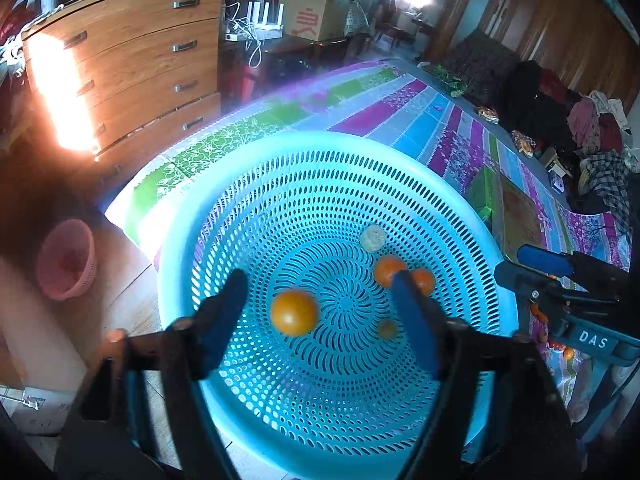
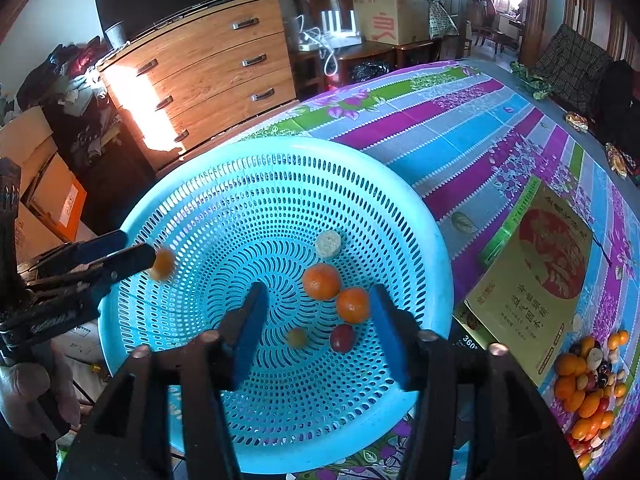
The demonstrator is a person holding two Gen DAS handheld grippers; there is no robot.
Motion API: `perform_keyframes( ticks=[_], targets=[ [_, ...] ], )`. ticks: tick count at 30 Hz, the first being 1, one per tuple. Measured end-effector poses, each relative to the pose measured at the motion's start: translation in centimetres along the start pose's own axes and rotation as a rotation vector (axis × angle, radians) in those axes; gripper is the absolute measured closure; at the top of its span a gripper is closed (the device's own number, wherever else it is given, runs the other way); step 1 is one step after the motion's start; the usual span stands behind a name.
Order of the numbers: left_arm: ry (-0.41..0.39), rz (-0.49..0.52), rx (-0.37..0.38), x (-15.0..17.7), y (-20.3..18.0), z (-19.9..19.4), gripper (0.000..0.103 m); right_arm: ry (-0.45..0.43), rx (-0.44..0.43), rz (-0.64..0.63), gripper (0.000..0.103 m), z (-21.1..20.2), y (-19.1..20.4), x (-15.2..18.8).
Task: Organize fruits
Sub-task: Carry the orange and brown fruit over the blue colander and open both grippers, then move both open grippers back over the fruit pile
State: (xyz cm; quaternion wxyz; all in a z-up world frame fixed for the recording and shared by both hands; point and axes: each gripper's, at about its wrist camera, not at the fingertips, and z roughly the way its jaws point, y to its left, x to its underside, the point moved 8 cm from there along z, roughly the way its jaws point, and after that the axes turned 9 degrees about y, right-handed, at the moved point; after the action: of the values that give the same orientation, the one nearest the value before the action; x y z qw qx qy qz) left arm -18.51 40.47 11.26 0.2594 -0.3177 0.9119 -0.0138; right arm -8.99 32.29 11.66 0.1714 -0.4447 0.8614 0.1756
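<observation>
A big blue perforated basket (image 1: 188, 216) (image 2: 432, 240) sits on the table's near corner. Inside lie two oranges (image 2: 321, 281) (image 2: 352, 305), a pale round fruit (image 2: 328, 245), a dark red fruit (image 2: 342, 337) and a small yellow-green one (image 2: 297, 337). My left gripper (image 1: 320, 312) is open above the basket; a yellow-orange fruit (image 1: 295, 312) (image 2: 162, 265) is in mid-air between its fingers, blurred, untouched by them. My right gripper (image 2: 316, 328) is open and empty over the basket. A pile of mixed small fruits (image 2: 588, 384) lies on the cloth at the right.
A flat printed box (image 2: 532, 280) lies right of the basket on the striped tablecloth (image 2: 460, 128). A wooden chest of drawers (image 2: 216, 76) stands beyond the table. A pink basket (image 1: 68, 260) is on the floor at left.
</observation>
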Motion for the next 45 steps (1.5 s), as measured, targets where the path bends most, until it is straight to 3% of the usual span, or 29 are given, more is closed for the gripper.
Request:
perform_keyframes(
  ticks=[4,7,9,12,13,14,15,17,19,20,21,23,25,28,31,33,35,37,40,42,43,45],
  targets=[
    [0.005,-0.008,-0.012,0.2,0.1,0.3,0.021,-0.023,-0.002,0.000,0.030,-0.4,0.0,0.0],
    [-0.047,0.008,-0.002,-0.3,-0.6,-1.2,0.021,-0.115,-0.019,-0.005,0.030,-3.0,0.2,-0.4],
    [-0.164,0.043,0.014,-1.7,-1.8,-4.3,0.021,-0.235,-0.001,-0.029,0.030,-7.0,0.3,-0.6],
    [-0.425,0.120,0.043,-3.6,-5.2,-11.1,0.021,-0.481,0.067,-0.059,0.029,-15.6,0.1,0.2],
    [-0.516,0.143,0.048,-3.9,-6.5,-13.4,0.019,-0.583,0.102,-0.061,0.026,-19.1,-0.2,1.0],
    [-0.627,0.171,0.051,-4.0,-8.2,-16.2,0.010,-0.671,0.144,-0.052,0.014,-22.1,-0.7,2.0],
    [-0.707,0.190,0.054,-3.9,-9.4,-18.1,0.003,-0.749,0.188,-0.039,0.001,-24.7,-1.1,3.1],
    [-0.882,0.219,0.076,-2.9,-12.5,-21.9,0.000,-0.946,0.310,-0.006,0.000,-30.7,-2.4,6.6],
    [-1.003,0.254,0.092,-1.3,-15.3,-23.8,0.000,-1.094,0.461,0.030,0.000,-35.2,-3.7,10.7],
    [-1.017,0.285,0.102,-0.9,-16.7,-24.0,0.000,-1.119,0.532,0.046,0.000,-36.5,-4.4,12.3],
    [-0.983,0.321,0.157,-0.6,-18.1,-23.6,0.000,-1.119,0.586,0.059,0.000,-37.3,-4.9,13.6],
    [-0.828,0.367,0.332,0.1,-21.6,-21.8,0.000,-1.050,0.621,0.088,0.000,-38.5,-7.0,16.3],
    [-0.744,0.399,0.372,1.1,-24.7,-20.0,0.000,-1.009,0.654,0.156,0.000,-39.6,-9.5,19.4],
    [-0.737,0.500,0.387,3.2,-29.3,-18.7,0.000,-0.995,0.801,0.272,0.000,-41.4,-12.7,24.3],
    [-0.618,0.632,0.429,5.6,-34.0,-15.5,0.000,-0.984,0.893,0.335,0.000,-42.1,-15.1,27.8],
    [-0.484,0.709,0.463,7.3,-36.6,-12.1,0.000,-0.928,0.873,0.404,0.000,-40.4,-17.9,30.0],
    [-0.297,0.755,0.474,9.1,-38.7,-7.2,0.000,-0.833,0.811,0.483,0.000,-37.6,-20.7,31.6],
    [-0.171,0.726,0.498,10.4,-39.4,-3.4,0.000,-0.717,0.748,0.544,0.000,-33.8,-23.4,33.6],
    [0.005,0.701,0.447,13.1,-39.9,2.6,0.000,-0.571,0.713,0.582,0.000,-28.3,-27.0,36.2],
    [0.149,0.691,0.419,15.0,-40.0,5.9,0.002,-0.479,0.685,0.623,0.010,-24.8,-29.6,38.6],
    [0.180,0.695,0.405,15.9,-39.7,6.8,0.008,-0.444,0.645,0.646,0.013,-23.4,-30.6,40.5],
    [0.232,0.715,0.380,17.1,-40.1,8.2,0.017,-0.388,0.559,0.684,0.036,-20.3,-33.5,41.9]
  ],
)
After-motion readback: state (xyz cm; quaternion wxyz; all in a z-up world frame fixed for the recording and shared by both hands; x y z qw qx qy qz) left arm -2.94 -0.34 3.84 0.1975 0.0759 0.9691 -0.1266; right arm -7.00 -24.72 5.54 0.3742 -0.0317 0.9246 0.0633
